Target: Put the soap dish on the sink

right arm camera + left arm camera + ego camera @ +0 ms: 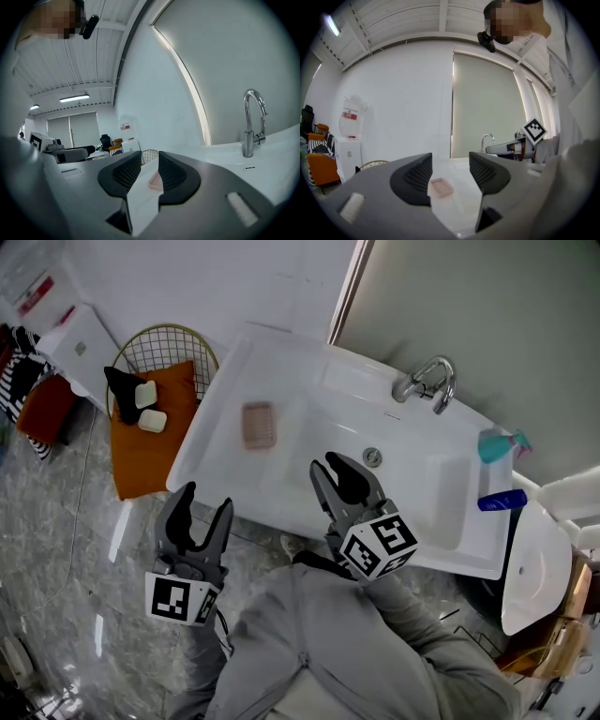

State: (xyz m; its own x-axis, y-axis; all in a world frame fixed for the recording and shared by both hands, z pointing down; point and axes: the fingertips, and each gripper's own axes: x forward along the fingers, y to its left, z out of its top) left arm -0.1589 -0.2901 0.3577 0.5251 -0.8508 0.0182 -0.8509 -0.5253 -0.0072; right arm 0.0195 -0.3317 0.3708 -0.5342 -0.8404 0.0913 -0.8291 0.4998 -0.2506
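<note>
Lying near sink [217,418] edge, soap dish [258,425] (unheld), left gripper [205,500], right gripper [332,471] splayed

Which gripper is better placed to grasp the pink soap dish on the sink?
Probably left. The left gripper frames the soap dish straight ahead between open fingers; the right gripper, also open, is over the sink basin and sees it partly behind one finger.

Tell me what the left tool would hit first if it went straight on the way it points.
Likely the pink soap dish, lying on the sink and centred between the open left tool's jaws; nothing shows in between, though depth is unclear.
</note>
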